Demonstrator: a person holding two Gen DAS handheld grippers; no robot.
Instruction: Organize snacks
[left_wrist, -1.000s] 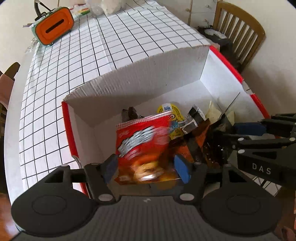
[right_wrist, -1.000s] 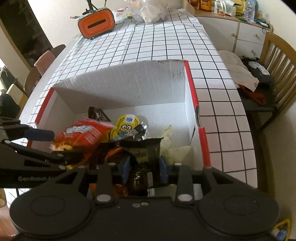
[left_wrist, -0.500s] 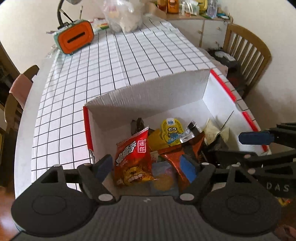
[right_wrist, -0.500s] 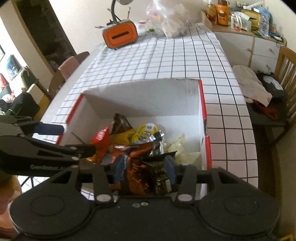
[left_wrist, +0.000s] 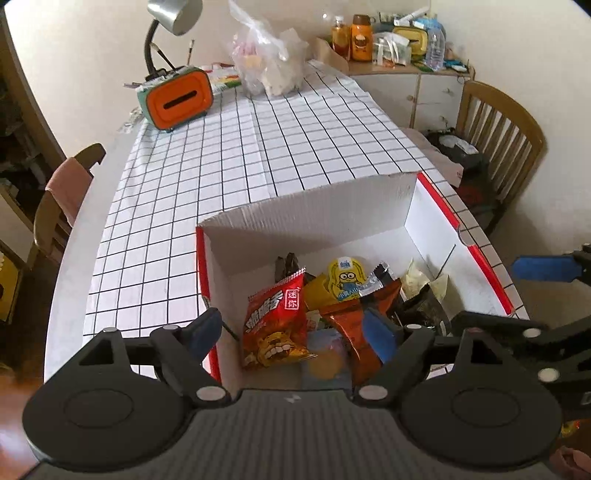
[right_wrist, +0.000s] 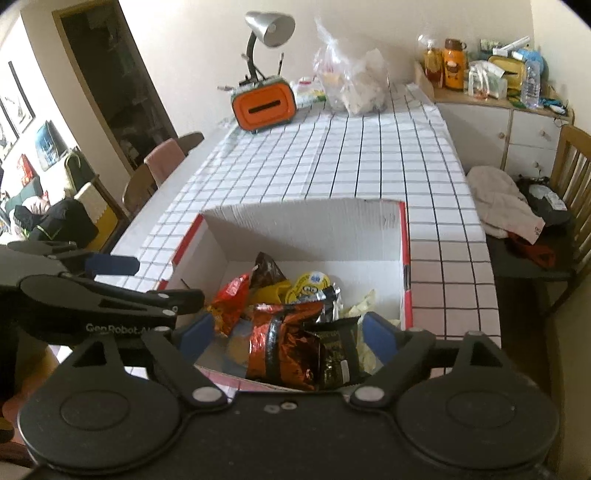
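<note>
— Where are the snacks?

— In the white cardboard box (left_wrist: 314, 218), below and ahead of both sets of fingers. The red chip bag (left_wrist: 275, 325) lies between the left gripper (left_wrist: 291, 332)'s spread fingers; the copper-foil packet (right_wrist: 284, 343) and dark packet (right_wrist: 338, 347) sit between the right gripper (right_wrist: 286, 334)'s.

— Either one pinching anything?

— No — both stand wide apart, holding nothing.

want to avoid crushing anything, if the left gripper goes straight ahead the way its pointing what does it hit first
Most likely the red chip bag in the cardboard box, which sits between the open fingers of the left gripper. Depth is hard to judge.
</note>
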